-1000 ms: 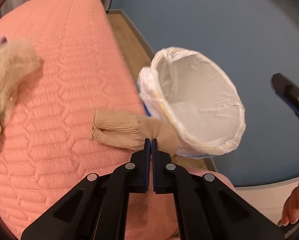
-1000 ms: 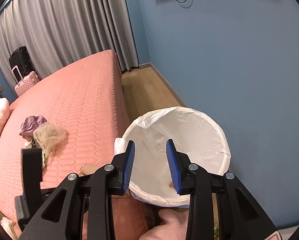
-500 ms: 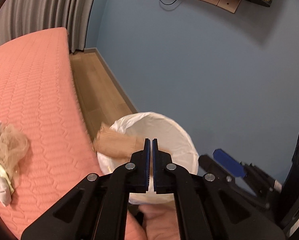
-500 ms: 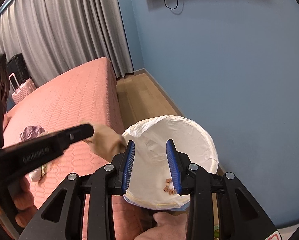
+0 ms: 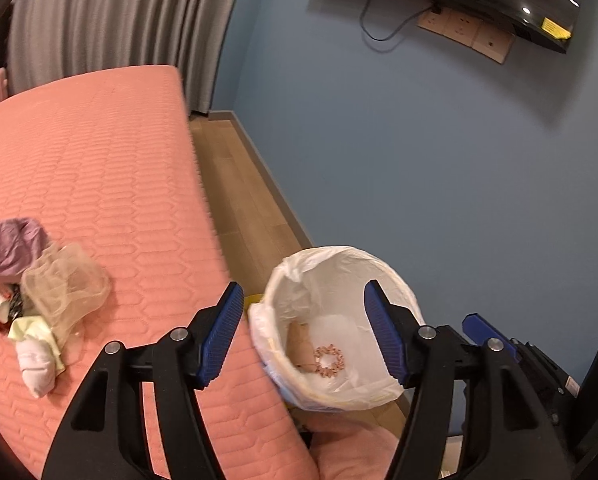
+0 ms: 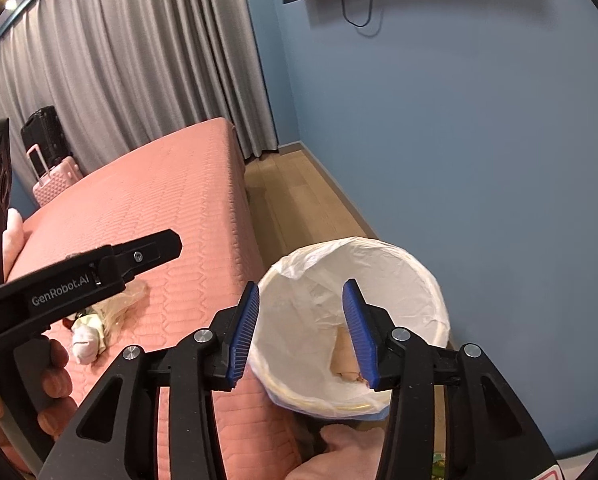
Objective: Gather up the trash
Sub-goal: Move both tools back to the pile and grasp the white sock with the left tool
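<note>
Left wrist view: our left gripper (image 5: 304, 330), jaws apart and empty, should swing from the bin (image 5: 405, 292) to the bedside pile (image 5: 47, 292); right gripper (image 6: 301, 330) likewise apart.

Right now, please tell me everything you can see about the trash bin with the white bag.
The trash bin is round, open-topped and lined with a thin, crinkled white plastic bag folded over its rim. It looks tilted, its mouth facing the cameras, beside the pink bed's corner, before the blue wall. Inside lie a beige stocking and a small pink ring-shaped scrunchie. Neither open gripper touches it.
</note>
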A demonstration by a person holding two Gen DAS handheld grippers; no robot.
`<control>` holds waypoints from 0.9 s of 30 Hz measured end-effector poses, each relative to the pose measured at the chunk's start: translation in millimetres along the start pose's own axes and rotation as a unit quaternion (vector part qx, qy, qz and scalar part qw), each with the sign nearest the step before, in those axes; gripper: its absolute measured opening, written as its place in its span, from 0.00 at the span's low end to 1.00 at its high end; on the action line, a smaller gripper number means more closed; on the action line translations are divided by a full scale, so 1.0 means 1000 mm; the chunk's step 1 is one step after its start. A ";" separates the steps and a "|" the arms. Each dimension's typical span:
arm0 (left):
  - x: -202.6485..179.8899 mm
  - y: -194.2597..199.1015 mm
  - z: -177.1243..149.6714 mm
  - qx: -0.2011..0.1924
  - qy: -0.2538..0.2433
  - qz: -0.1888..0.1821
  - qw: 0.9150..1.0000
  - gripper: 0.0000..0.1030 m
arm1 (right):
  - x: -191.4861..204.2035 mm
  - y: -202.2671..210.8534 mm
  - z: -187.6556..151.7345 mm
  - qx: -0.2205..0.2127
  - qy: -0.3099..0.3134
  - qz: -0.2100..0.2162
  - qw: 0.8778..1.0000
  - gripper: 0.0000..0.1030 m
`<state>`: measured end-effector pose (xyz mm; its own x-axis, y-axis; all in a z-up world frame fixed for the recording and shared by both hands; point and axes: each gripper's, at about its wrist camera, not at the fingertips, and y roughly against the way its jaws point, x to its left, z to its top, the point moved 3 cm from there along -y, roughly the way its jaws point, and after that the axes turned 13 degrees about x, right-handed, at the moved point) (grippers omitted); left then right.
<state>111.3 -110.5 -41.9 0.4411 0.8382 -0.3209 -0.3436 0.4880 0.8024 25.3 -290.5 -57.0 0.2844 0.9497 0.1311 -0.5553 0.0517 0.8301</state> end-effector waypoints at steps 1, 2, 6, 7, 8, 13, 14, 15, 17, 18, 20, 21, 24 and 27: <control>0.008 0.002 -0.003 -0.003 0.006 0.004 1.000 0.58 | 0.006 0.000 0.000 0.000 0.005 0.003 1.000 0.46; 0.015 0.006 -0.006 -0.006 0.011 0.009 1.000 0.58 | 0.013 0.001 0.000 0.001 0.012 0.005 1.000 0.46; 0.039 0.023 -0.016 -0.012 0.029 0.034 0.999 0.58 | 0.042 0.001 -0.001 0.004 0.037 0.014 0.999 0.47; 0.044 0.026 -0.018 -0.011 0.035 0.038 0.999 0.59 | 0.050 0.001 -0.002 0.006 0.041 0.018 0.999 0.47; 0.051 0.030 -0.020 -0.012 0.041 0.040 0.998 0.60 | 0.056 0.001 -0.002 0.008 0.045 0.021 0.999 0.47; 0.080 0.044 -0.031 -0.020 0.065 0.065 0.996 0.64 | 0.089 -0.001 -0.005 0.017 0.066 0.035 0.997 0.47; 0.086 0.046 -0.034 -0.020 0.070 0.072 0.995 0.66 | 0.096 -0.001 -0.006 0.018 0.070 0.035 0.997 0.48; 0.091 0.049 -0.035 -0.023 0.073 0.078 0.994 0.70 | 0.103 0.000 -0.007 0.019 0.075 0.037 0.996 0.48; 0.103 0.056 -0.041 -0.029 0.081 0.089 0.992 0.73 | 0.117 0.001 -0.011 0.020 0.085 0.038 0.995 0.51; 0.110 0.058 -0.043 -0.029 0.085 0.094 0.992 0.73 | 0.124 0.001 -0.013 0.020 0.089 0.039 0.995 0.52; 0.123 0.060 -0.046 -0.027 0.096 0.098 0.990 0.73 | 0.135 0.001 -0.016 0.022 0.097 0.042 0.994 0.52; 0.129 0.061 -0.049 -0.026 0.102 0.102 0.989 0.75 | 0.142 0.000 -0.017 0.023 0.101 0.045 0.994 0.52; 0.149 0.062 -0.057 -0.023 0.118 0.116 0.986 0.78 | 0.158 -0.004 -0.019 0.028 0.107 0.052 0.992 0.52; 0.172 0.055 -0.068 -0.008 0.133 0.123 0.983 0.80 | 0.173 -0.012 -0.022 0.038 0.112 0.059 0.991 0.53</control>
<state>112.0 77.0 -86.6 0.1106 0.9642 -0.2408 -0.4268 0.2649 0.8647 64.2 -120.2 -56.1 0.0359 0.9928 0.1140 -0.5124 -0.0796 0.8551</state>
